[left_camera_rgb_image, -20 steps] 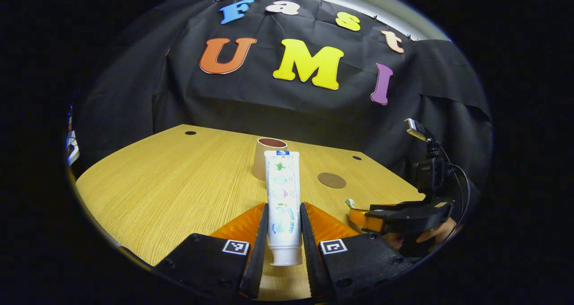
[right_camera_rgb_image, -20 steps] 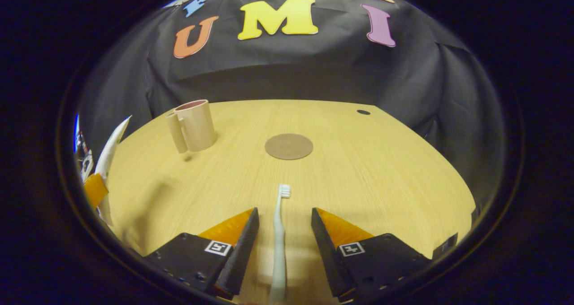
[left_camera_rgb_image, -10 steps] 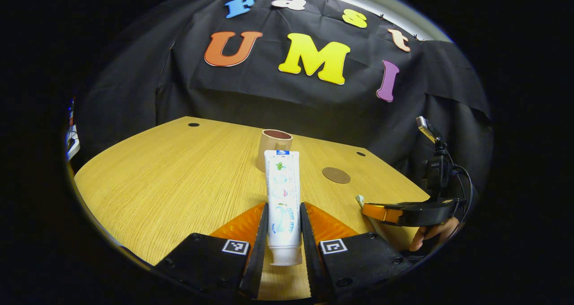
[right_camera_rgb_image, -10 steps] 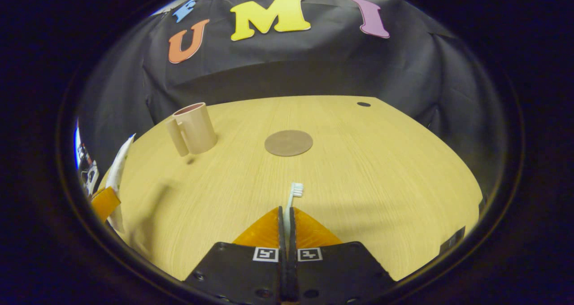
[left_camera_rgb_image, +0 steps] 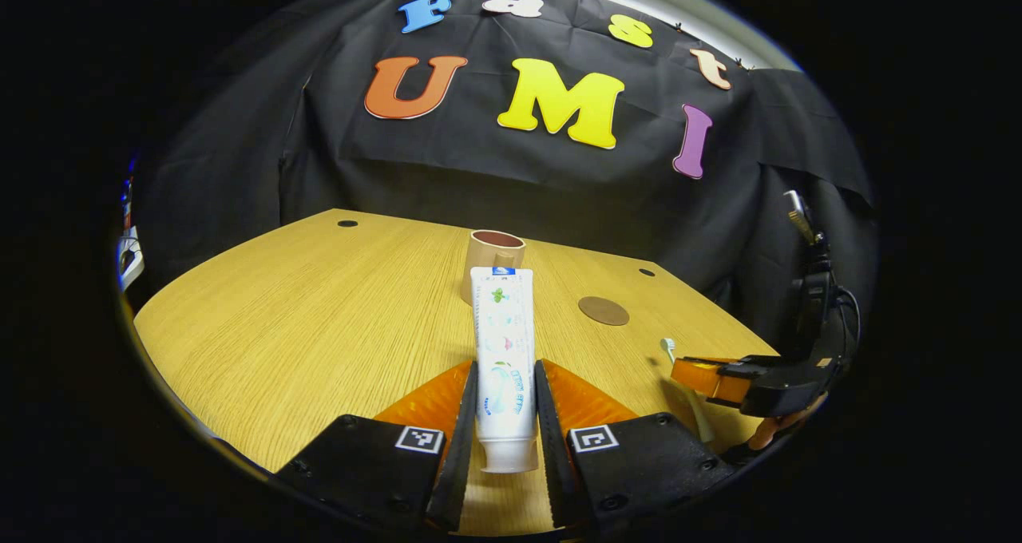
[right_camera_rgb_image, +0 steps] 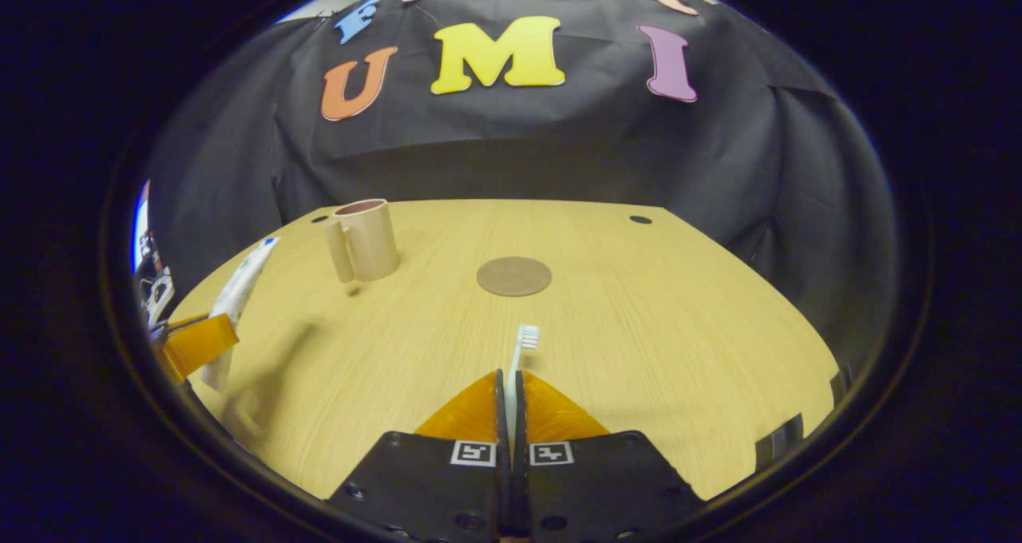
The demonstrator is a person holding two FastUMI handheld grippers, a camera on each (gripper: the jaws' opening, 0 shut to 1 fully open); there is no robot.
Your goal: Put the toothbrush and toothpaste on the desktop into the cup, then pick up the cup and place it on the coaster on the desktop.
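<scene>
We hold the white toothpaste tube with printed side [left_camera_rgb_image: 505, 351] in the left gripper [left_camera_rgb_image: 505, 415], both fingers pressing its flanks just above the cap. The cap end points back toward us and the flat crimped end points ahead at the tall beige cup with a side handle [left_camera_rgb_image: 493, 259]. Held this way, the tube lines up with the cup's open mouth, which we judge suits a drop-in. In the right gripper view the cup [right_camera_rgb_image: 366, 239] stands upright on the pale wooden desktop [right_camera_rgb_image: 679, 311], apart from the round brown coaster [right_camera_rgb_image: 514, 276] to its right, so the cup is not on the coaster.

Further right, the right gripper [right_camera_rgb_image: 509, 403] has its fingers together on the handle of the slim white toothbrush [right_camera_rgb_image: 520, 351], bristle head forward and clear of the wood, as we read the shadow beneath it. Gripping low on the handle leaves the head free to lead into the cup.

Against a second ago, the right fingers, then spread on either side of the toothbrush lying on the desktop, have closed on it and raised it. The left gripper's clamp on the tube is unchanged, though the cup sits a little higher in its view.
</scene>
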